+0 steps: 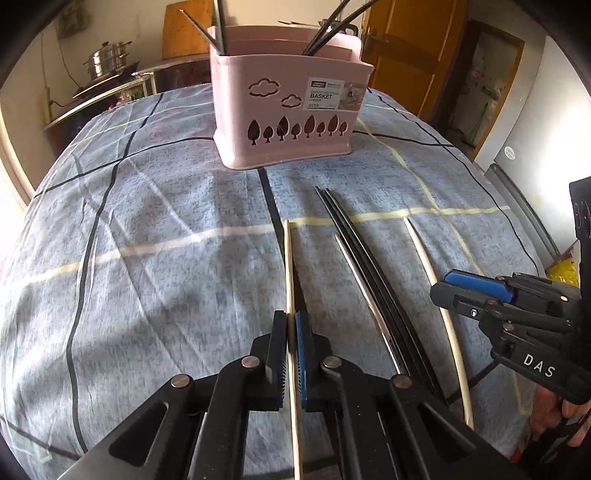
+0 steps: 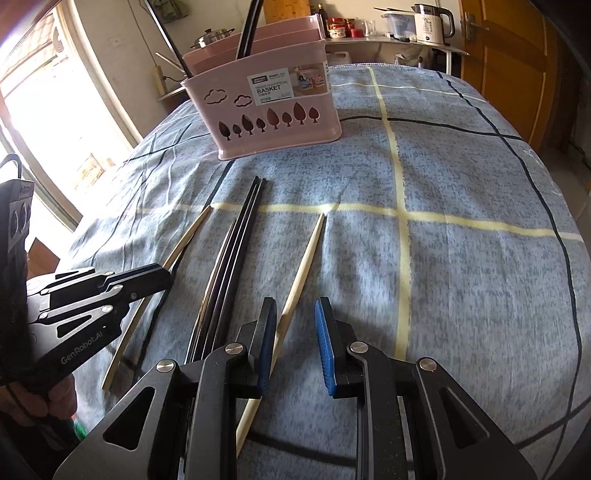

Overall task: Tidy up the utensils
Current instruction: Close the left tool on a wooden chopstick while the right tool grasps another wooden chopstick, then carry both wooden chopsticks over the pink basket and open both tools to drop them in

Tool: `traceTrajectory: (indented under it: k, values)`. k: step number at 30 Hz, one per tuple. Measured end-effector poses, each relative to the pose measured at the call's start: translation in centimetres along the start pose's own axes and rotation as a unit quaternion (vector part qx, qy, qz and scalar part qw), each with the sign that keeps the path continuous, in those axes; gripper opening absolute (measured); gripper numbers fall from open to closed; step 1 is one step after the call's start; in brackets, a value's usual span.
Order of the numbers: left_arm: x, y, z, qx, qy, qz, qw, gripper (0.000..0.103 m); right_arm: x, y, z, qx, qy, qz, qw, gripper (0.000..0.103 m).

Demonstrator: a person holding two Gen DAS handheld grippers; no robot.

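My left gripper is shut on a pale wooden chopstick that lies on the blue checked cloth; its pads pinch the stick near the middle. In the right wrist view the left gripper is over that same stick. My right gripper is open, with a second wooden chopstick between its fingers, close to the left pad and clear of the right one. Between the two sticks lie black chopsticks and a metal one. The pink basket stands upright beyond them with several utensils in it.
The cloth-covered table drops off at the left and right edges. A steel pot sits on a side stand at the back left. A white kettle and jars are on a shelf behind, beside a wooden door.
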State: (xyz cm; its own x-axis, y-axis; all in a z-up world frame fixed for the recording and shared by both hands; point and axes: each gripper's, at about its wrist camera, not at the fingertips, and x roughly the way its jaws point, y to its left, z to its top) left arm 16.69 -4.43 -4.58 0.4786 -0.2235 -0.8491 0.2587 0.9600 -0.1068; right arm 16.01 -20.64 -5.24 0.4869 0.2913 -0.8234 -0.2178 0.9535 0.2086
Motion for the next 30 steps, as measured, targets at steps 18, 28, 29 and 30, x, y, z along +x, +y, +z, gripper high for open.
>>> traceTrajectory:
  k: [18,28,29,30]
  values:
    - [3.2,-0.5,5.0,0.040,0.014,-0.005,0.9991,0.006,2.4,-0.3,3.9,0.024,0.004,-0.020,1.000,0.010]
    - [1.3,0.8,5.5,0.003,-0.001,-0.040,0.9992,0.004,1.5,-0.8,4.2,0.035,0.004,-0.003,0.999,0.007]
    - [0.9,0.8,5.6,0.002,-0.005,-0.042,0.9991,0.004,1.2,-0.8,4.3,0.034,0.001,-0.001,0.999,0.007]
    - [0.4,1.0,5.7,0.000,-0.010,-0.045,0.9989,0.004,0.9,-0.7,4.3,0.033,-0.003,0.001,0.999,0.006]
